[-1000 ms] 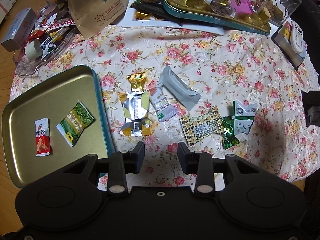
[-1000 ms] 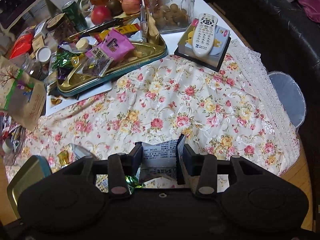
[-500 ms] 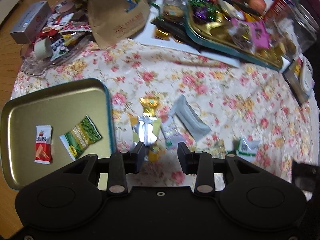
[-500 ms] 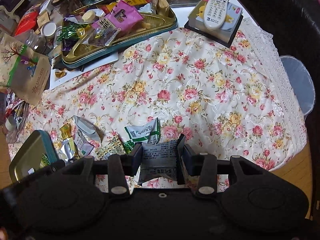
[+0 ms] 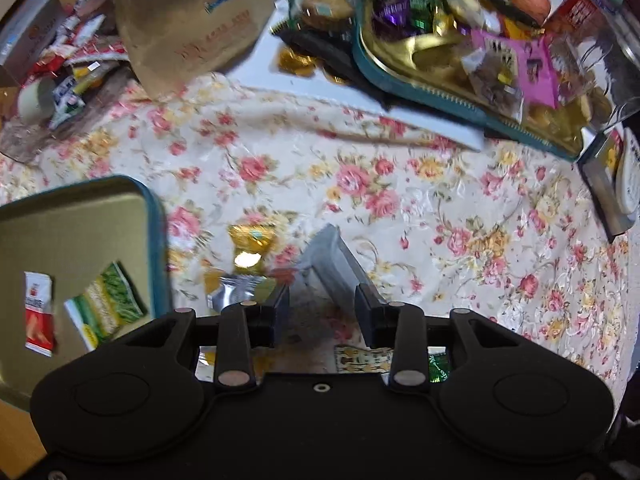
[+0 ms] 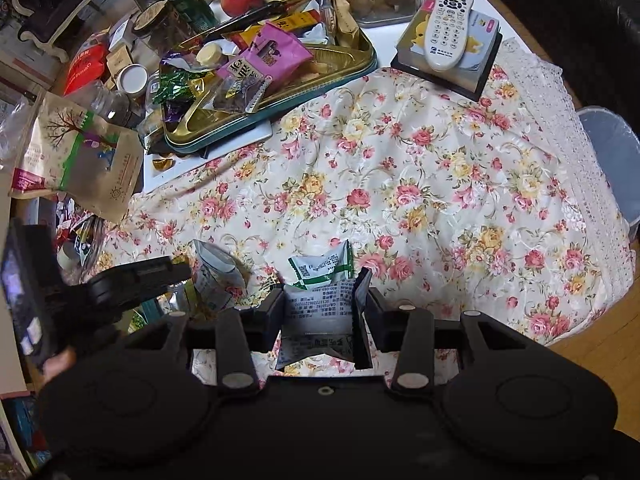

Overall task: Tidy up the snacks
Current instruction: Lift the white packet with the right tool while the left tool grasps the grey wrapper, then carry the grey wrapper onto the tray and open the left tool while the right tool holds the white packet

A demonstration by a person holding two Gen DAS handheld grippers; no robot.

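Observation:
My left gripper (image 5: 322,307) is open and points down at the floral cloth. A grey foil packet (image 5: 336,262) lies just ahead of its fingertips, with a gold candy (image 5: 250,242) and a silver-and-yellow packet (image 5: 240,288) to its left. The gold tin tray (image 5: 80,224) at the left holds a red packet (image 5: 38,316) and a green packet (image 5: 108,304). My right gripper (image 6: 320,294) is shut on a white printed packet (image 6: 318,314), held above the cloth. A green-and-white packet (image 6: 320,267) lies just beyond it. The left gripper (image 6: 140,276) shows at that view's left edge.
A large teal-rimmed tray (image 6: 360,66) piled with snacks stands at the back, next to a brown paper bag (image 6: 80,156). A remote (image 6: 448,28) lies on a box at the far right corner. A bin (image 6: 612,160) stands past the table's right edge.
The left gripper has moved forward and down over the loose snacks, so the grey packet now lies right at its fingertips. The right gripper still holds the white packet, nearly in place.

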